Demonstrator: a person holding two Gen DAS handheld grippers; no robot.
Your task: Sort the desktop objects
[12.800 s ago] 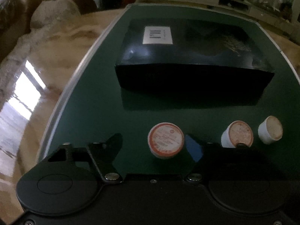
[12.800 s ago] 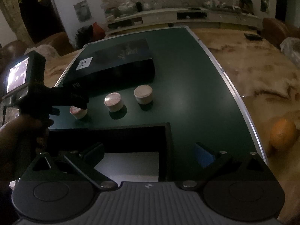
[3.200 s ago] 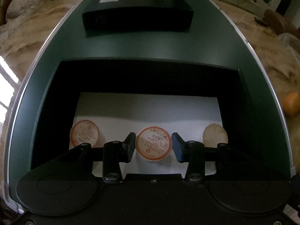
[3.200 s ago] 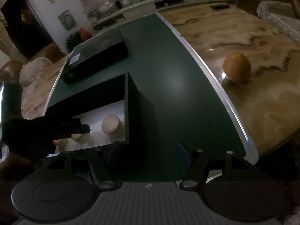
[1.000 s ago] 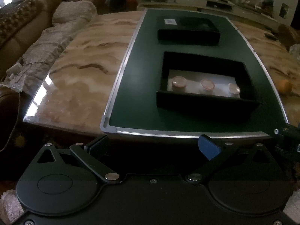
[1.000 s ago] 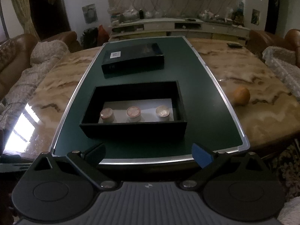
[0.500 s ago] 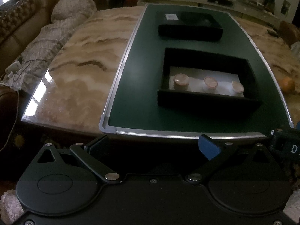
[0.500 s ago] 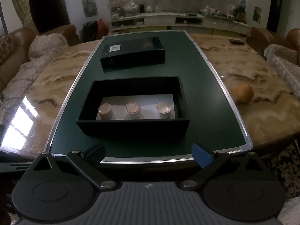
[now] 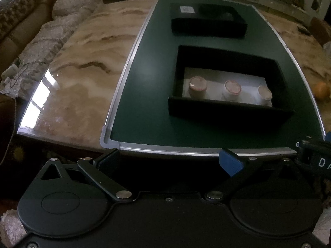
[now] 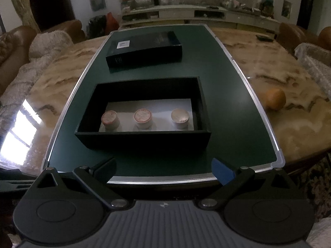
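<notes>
Three small round cups stand in a row inside an open black box [image 10: 142, 142] on the green mat: a left cup [image 10: 110, 119], a middle cup [image 10: 143, 117] and a right cup [image 10: 180, 117]. The box [image 9: 227, 111] and the cups [image 9: 198, 84] also show in the left wrist view. My left gripper [image 9: 168, 161] is open and empty, held off the near edge of the mat. My right gripper [image 10: 163, 170] is open and empty, just short of the mat's near edge, in front of the box.
A closed black box [image 10: 144, 49] with a white label lies behind the open one. An orange [image 10: 275, 99] rests on the marble table [image 10: 289, 103] to the right of the mat. Sofas stand to the left and right.
Both grippers have drawn slightly closer to the table over the last second. The cups and boxes have not moved.
</notes>
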